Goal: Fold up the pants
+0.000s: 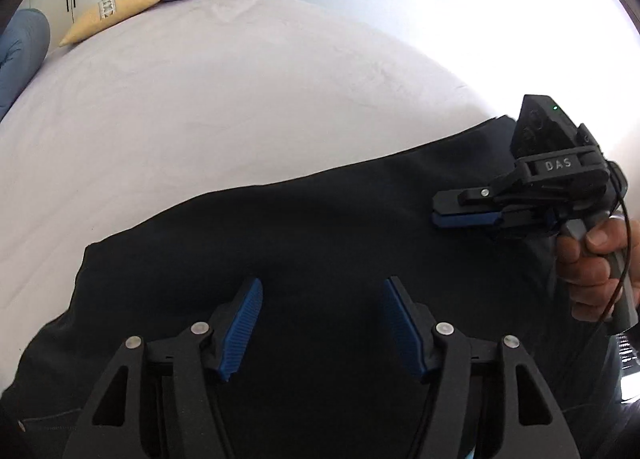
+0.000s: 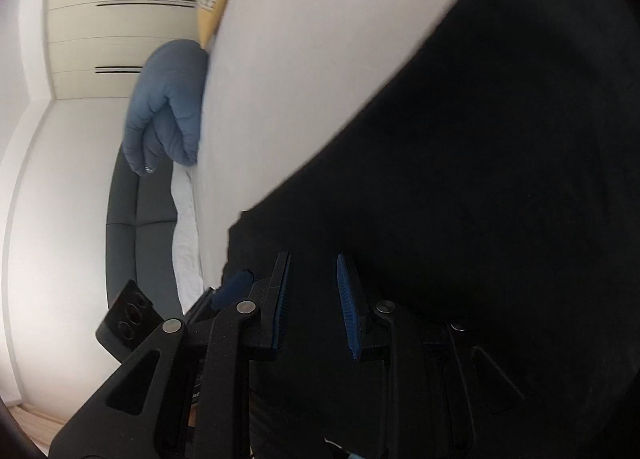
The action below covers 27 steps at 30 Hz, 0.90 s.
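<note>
— Blue pads (image 1: 240, 333) of my left gripper (image 1: 322, 329) are standing wide above the black pants (image 1: 320, 219), gripping nothing.

— And the right gripper (image 1: 434, 215)?

— Only the left view is showing it nearly shut; its own view is blurring. Pants are lying on the bed (image 1: 200, 99).

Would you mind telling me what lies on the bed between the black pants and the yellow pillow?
Nothing: in the left wrist view, only bare pale sheet stretches from the black pants to the yellow pillow.
</note>
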{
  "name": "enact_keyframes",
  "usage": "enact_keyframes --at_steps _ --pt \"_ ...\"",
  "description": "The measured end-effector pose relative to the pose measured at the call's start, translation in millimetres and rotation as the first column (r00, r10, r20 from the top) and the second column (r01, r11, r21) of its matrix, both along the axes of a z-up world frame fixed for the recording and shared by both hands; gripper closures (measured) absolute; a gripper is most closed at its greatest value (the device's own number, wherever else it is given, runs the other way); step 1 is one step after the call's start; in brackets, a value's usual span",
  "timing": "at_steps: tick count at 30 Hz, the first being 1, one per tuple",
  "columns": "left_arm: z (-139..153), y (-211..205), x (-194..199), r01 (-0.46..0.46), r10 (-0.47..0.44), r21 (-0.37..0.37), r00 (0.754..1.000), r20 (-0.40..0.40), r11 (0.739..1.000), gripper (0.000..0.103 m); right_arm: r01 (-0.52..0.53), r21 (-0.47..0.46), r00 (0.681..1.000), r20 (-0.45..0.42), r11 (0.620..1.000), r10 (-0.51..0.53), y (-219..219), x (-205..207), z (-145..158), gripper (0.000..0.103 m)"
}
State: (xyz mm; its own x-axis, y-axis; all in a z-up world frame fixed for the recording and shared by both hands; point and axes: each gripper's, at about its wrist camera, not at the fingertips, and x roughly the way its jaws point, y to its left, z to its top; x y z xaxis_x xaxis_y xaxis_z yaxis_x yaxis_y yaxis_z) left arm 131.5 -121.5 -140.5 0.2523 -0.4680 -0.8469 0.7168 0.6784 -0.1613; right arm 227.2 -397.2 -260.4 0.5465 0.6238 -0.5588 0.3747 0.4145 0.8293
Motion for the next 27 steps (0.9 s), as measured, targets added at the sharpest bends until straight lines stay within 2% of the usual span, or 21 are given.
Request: enact_keyframes --at_steps 1,3,5,6,7,8,10,12,14,16,18,19,21,22,24,27 --pt "-7 -1 5 -0.002 0.002 0.014 1.000 -0.003 1.000 0.038 0.034 -0.002 0.999 0.002 0.999 -0.034 -10 3 -6 0.103" --pt "-11 2 14 -0.017 0.017 -0.016 1.000 -0.002 1.000 0.038 0.145 0.004 0.989 0.040 0.989 -0.145 -50 -2 -6 0.103" --pt "-12 1 24 -0.039 0.039 -0.024 0.999 0.002 0.999 0.038 0.220 -0.082 0.974 0.076 0.972 -0.214 -78 -6 4 0.103" --pt "-13 -3 24 -0.042 0.042 -0.024 0.999 0.015 0.999 0.038 0.262 -0.143 0.963 0.099 0.954 -0.249 -98 -11 11 0.103" --pt "-14 -6 24 -0.043 0.043 -0.015 0.998 0.038 0.999 0.038 0.311 -0.166 0.949 0.109 0.936 -0.296 -119 -18 14 0.103" --pt "-14 -8 26 -0.047 0.047 -0.003 0.997 0.058 0.999 0.038 0.346 -0.158 0.937 0.110 0.925 -0.332 -134 -25 16 0.103" --pt "-12 -4 30 -0.070 0.071 -0.026 0.997 0.037 0.997 0.038 0.411 -0.149 0.911 0.095 0.899 -0.400 -166 -57 27 0.103" --pt "-1 5 27 -0.111 0.113 -0.044 0.992 0.058 0.993 0.038 0.455 -0.176 0.890 0.123 0.873 -0.439 -175 -88 54 0.099" --pt "12 12 23 -0.133 0.139 -0.083 0.987 0.076 0.988 0.038 0.456 -0.137 0.884 0.185 0.879 -0.429 -164 -113 74 0.099" --pt "25 9 36 -0.145 0.152 -0.140 0.988 0.042 0.980 0.033 0.368 -0.052 0.914 0.205 0.929 -0.350 -131 -118 75 0.099" --pt "15 -1 38 -0.140 0.139 -0.152 0.990 -0.020 0.978 0.033 0.213 0.044 0.962 0.168 0.976 -0.217 -78 -106 54 0.099" --pt "6 -8 37 -0.128 0.123 -0.139 0.991 -0.044 0.982 0.033 0.142 0.070 0.977 0.148 0.987 -0.151 -54 -106 41 0.099" --pt "-13 -19 36 -0.123 0.120 -0.076 0.992 -0.049 0.989 0.034 0.066 0.037 0.994 0.085 0.997 -0.069 -25 -110 17 0.099" --pt "-15 -14 33 -0.129 0.127 -0.079 0.991 -0.035 0.988 0.034 0.092 0.028 0.994 0.064 0.995 -0.094 -29 -119 5 0.101" --pt "-12 -1 31 -0.160 0.158 -0.086 0.987 -0.034 0.983 0.034 0.207 0.109 0.972 0.092 0.972 -0.217 -57 -146 -6 0.103" --pt "-14 24 36 -0.199 0.197 -0.082 0.980 -0.031 0.977 0.034 0.339 0.001 0.936 0.101 0.941 -0.338 -123 -187 7 0.103"
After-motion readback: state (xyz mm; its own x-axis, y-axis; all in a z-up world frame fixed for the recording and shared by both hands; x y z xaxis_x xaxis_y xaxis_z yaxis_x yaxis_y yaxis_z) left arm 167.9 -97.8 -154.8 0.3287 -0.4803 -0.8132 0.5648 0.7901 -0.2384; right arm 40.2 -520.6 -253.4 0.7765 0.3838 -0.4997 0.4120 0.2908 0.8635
